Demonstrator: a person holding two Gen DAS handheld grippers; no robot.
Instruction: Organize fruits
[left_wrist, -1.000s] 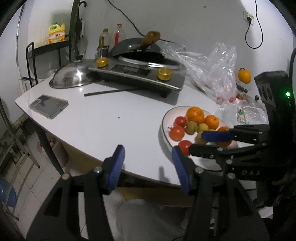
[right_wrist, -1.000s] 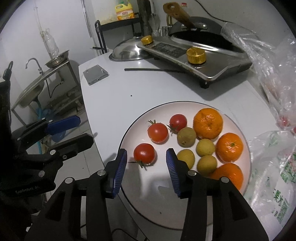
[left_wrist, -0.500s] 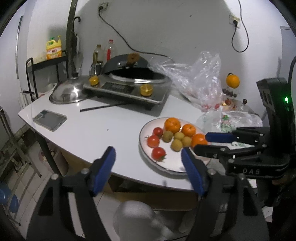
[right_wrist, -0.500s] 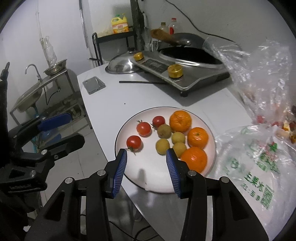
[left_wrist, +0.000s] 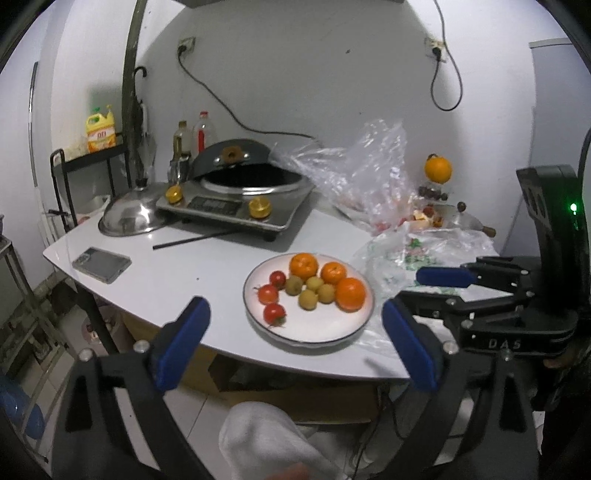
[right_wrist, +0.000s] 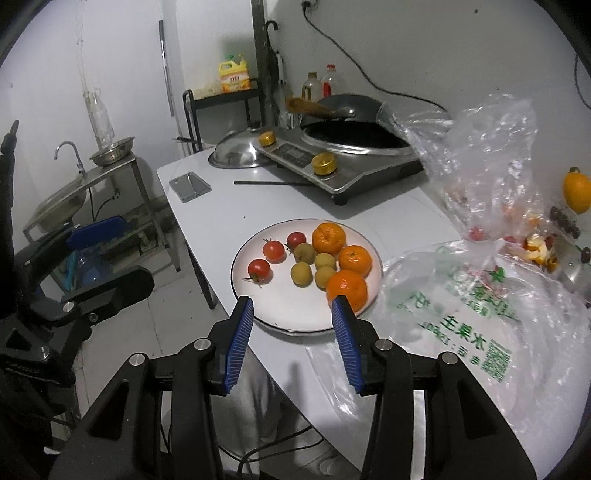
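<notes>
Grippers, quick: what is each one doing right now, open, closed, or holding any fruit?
Left gripper: open wide, jaws just been opening, nothing between them.
Right gripper: open, holding nothing.

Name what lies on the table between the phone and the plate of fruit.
Nothing: in the left wrist view, the stretch of white table between the phone and the plate is bare; the black stick lies farther back.

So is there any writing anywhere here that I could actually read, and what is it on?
"DAS": on the right gripper, seen from the left wrist.
"水果": green print on the plastic bag, upside down; the rest is too unclear.
Yellow jug label: too small to read.
Stove panel: too blurred to read.
</notes>
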